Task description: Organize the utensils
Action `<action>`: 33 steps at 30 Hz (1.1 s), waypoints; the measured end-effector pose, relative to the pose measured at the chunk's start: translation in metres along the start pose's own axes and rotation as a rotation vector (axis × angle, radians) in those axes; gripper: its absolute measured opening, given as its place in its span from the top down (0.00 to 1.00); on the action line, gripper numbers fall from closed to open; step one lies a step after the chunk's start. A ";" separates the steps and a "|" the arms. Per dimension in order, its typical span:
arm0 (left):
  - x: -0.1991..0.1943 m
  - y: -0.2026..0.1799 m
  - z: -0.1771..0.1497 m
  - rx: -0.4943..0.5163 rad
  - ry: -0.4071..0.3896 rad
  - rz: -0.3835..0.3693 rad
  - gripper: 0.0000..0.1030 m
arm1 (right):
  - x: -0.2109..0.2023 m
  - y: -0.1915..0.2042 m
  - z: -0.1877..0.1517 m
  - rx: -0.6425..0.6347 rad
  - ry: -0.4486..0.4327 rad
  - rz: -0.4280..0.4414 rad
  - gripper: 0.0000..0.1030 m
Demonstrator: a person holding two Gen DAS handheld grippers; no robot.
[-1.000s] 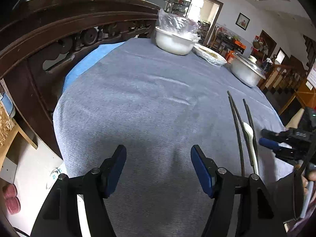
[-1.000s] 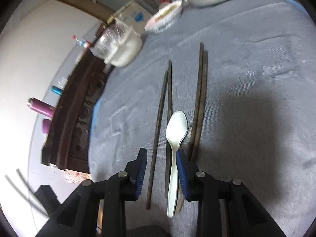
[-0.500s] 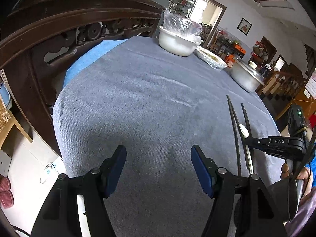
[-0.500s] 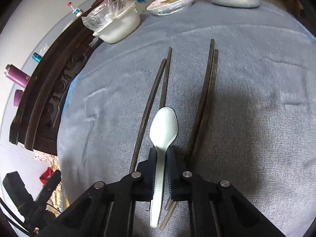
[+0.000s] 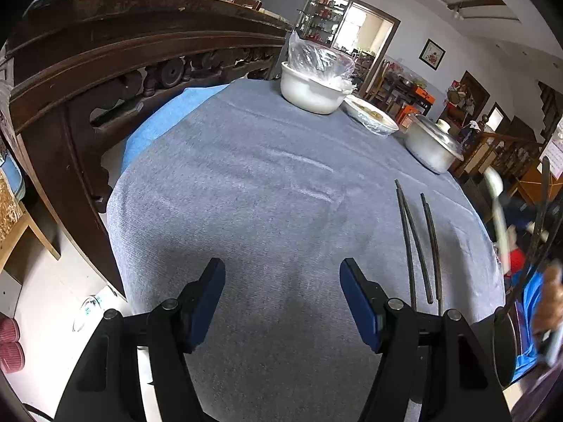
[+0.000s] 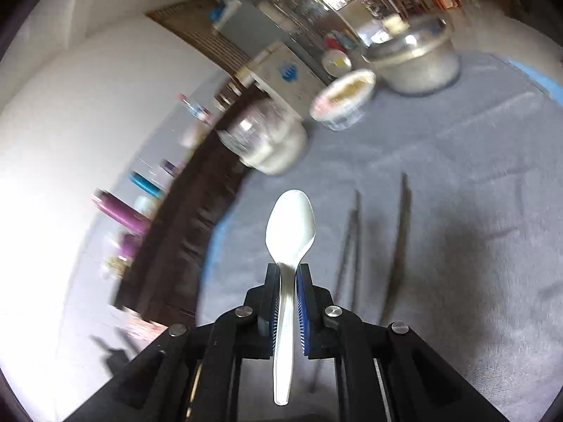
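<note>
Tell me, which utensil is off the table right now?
The white spoon, pinched in the right gripper's fingers; both chopstick pairs lie on the grey cloth.

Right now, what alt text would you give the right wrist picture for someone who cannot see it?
The right gripper pinches a white spoon by its handle, lifted above a grey tablecloth. Dark chopsticks lie on the cloth beside it, with covered bowls and a metal pot blurred behind.

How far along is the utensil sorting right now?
Nothing looks sorted yet. In hand: the right gripper, whose jaws have just been closing, clamps the white plastic spoon clear of the grey tablecloth. Left: two pairs of dark chopsticks lie there; the left gripper hangs open, empty.
</note>
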State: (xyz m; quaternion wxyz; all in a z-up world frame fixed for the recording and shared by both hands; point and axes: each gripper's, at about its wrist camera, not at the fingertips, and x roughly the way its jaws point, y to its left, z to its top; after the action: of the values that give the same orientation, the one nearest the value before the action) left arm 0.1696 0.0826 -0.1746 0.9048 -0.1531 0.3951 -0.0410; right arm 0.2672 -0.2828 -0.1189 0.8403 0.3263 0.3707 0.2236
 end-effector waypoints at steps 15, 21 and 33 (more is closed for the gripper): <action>0.007 -0.006 -0.002 0.012 0.019 0.008 0.34 | -0.032 -0.004 0.015 0.060 -0.159 0.120 0.77; 0.022 -0.013 0.001 0.049 0.036 0.010 0.34 | 0.018 -0.044 0.003 0.130 0.049 -0.054 0.77; 0.050 -0.021 0.029 0.118 0.053 -0.026 0.34 | 0.077 -0.081 -0.020 0.189 0.198 -0.206 0.80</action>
State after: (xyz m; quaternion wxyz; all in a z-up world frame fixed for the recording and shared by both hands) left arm 0.2255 0.0606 -0.1845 0.9010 -0.1034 0.4136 -0.0802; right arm 0.3107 -0.2833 -0.2243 0.7838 0.3405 0.5025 0.1313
